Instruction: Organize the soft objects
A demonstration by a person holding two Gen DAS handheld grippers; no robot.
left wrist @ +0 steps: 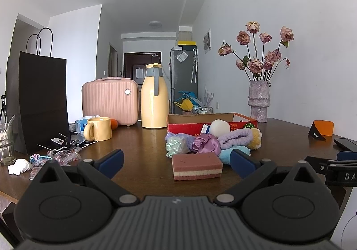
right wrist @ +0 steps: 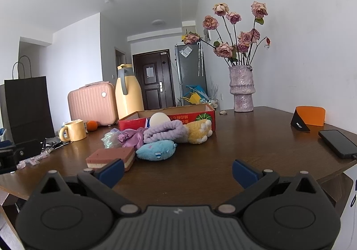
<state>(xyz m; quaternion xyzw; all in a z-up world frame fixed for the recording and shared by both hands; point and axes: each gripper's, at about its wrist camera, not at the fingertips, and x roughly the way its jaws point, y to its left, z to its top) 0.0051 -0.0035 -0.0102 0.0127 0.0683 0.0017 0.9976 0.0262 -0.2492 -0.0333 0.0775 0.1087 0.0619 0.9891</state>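
- Left tongs [left wrist: 176, 161] spread wide, gripping nothing.
- Right tongs [right wrist: 177, 171] spread wide too, nothing held.
- Soft pile [left wrist: 234, 138] on desk [right wrist: 245, 138], touching front of red box [left wrist: 189, 125].
- Sponge [left wrist: 197, 166] just before pile.

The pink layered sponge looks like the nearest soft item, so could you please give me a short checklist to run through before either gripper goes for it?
1. Left gripper open and holding nothing: ok.
2. Right gripper open and holding nothing: ok.
3. Pink sponge lying flat on the table, clear at its front and sides: ok.
4. Sponge lined up between the left gripper's fingers: ok, roughly centred in the left wrist view.
5. Red cardboard box open-topped behind the pile, with room for the sponge: cannot tell, its inside is mostly hidden.
6. Blue plush clear of the sponge: cannot tell, they lie very close.
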